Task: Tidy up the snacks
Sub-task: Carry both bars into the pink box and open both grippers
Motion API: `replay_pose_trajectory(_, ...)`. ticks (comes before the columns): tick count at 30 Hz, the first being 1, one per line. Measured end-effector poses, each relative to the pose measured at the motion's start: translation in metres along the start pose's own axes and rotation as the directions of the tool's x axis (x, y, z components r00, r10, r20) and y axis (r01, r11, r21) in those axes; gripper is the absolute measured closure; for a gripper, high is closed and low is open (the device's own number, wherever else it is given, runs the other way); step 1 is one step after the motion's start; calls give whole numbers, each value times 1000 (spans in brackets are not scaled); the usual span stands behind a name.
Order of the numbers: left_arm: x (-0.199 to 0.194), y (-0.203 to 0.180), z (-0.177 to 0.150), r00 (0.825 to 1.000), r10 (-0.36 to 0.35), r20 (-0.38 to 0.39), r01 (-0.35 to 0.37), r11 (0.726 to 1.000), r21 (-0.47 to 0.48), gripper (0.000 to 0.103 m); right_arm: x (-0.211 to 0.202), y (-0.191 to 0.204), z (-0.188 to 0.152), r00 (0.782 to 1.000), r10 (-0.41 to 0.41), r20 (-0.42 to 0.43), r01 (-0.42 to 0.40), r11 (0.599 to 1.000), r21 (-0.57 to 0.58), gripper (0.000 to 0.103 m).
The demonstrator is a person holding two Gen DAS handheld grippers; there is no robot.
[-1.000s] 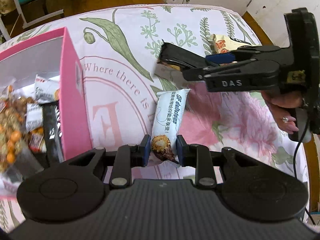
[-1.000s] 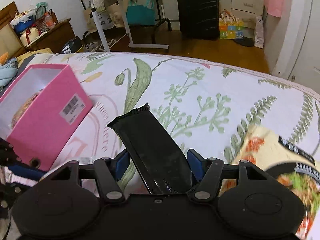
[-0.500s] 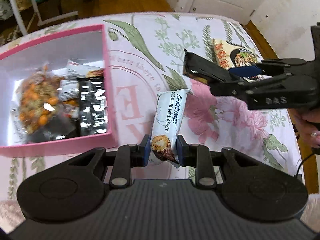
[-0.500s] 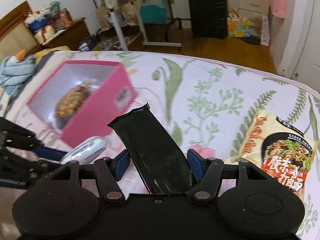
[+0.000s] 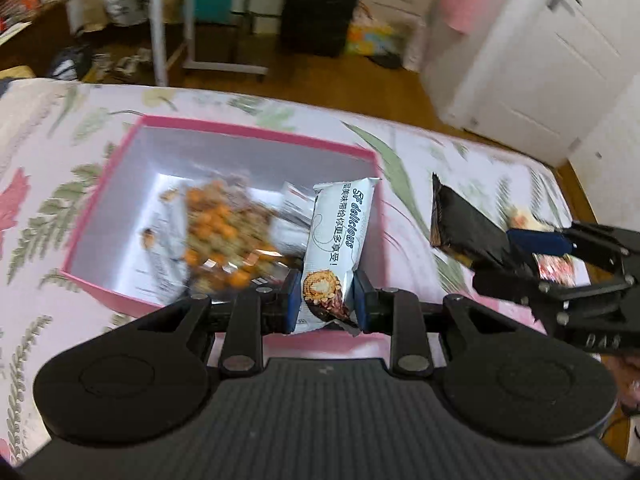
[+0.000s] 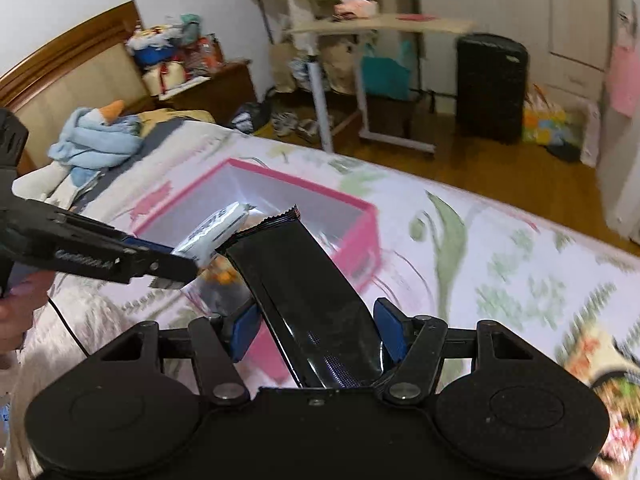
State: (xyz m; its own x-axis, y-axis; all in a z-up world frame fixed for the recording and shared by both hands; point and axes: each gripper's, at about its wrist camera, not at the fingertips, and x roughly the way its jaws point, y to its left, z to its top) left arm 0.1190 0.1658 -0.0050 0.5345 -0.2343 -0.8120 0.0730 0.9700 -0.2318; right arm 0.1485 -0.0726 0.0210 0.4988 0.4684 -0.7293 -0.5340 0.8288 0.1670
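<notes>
My left gripper (image 5: 326, 300) is shut on the lower end of a white snack bar (image 5: 340, 232), which hangs over the near right corner of the open pink box (image 5: 256, 132). A bag of orange and brown snacks (image 5: 224, 232) and other packets lie inside the box. My right gripper (image 6: 316, 332) is shut on a long black packet (image 6: 304, 272), held above the bed just right of the pink box (image 6: 304, 186). In the right wrist view the left gripper (image 6: 176, 260) and its white bar (image 6: 216, 232) come in from the left. The right gripper (image 5: 516, 258) shows at the right of the left wrist view.
The box sits on a bed with a floral sheet (image 6: 500, 264). A noodle packet (image 6: 600, 364) lies on the sheet at the right. A blue cloth bundle (image 6: 96, 140) lies near the headboard. Beyond the bed's far edge are wooden floor, a rolling table (image 6: 360, 28) and a black suitcase (image 6: 492, 84).
Both grippers have risen and swung left toward the pink box with their packets. The white bar, earlier over the bare sheet, now hangs over the box. Neither grip has changed.
</notes>
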Motion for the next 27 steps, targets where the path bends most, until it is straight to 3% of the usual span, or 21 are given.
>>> replay_pose_trajectory(8,25,45,13,986,166,32,-164,985,-49,77,70,36,27,999,-32,-37,25,982,-190,36)
replay_pose_trajectory(15,59,75,23,956,295,10,-293,952,-90,77,116,52,32,994,-105,-34,90,946,-311,36)
replay_pose_trajectory(19,75,80,22,953,301,-27,-303,949,-91,76,132,60,31,994,-102,-38,80,924,-373,36)
replay_pose_trajectory(22,79,77,18,939,342,-29,-343,936,-75,73,140,66,25,997,-35,-62,5,902,-432,39)
replay_pose_trajectory(25,72,75,17,952,306,-27,-308,947,-89,59,130,68,19,999,-44,-9,35,887,-461,30)
replay_pose_trajectory(27,63,71,16,956,293,-13,-293,952,-84,57,111,63,18,1000,-13,28,23,903,-428,28)
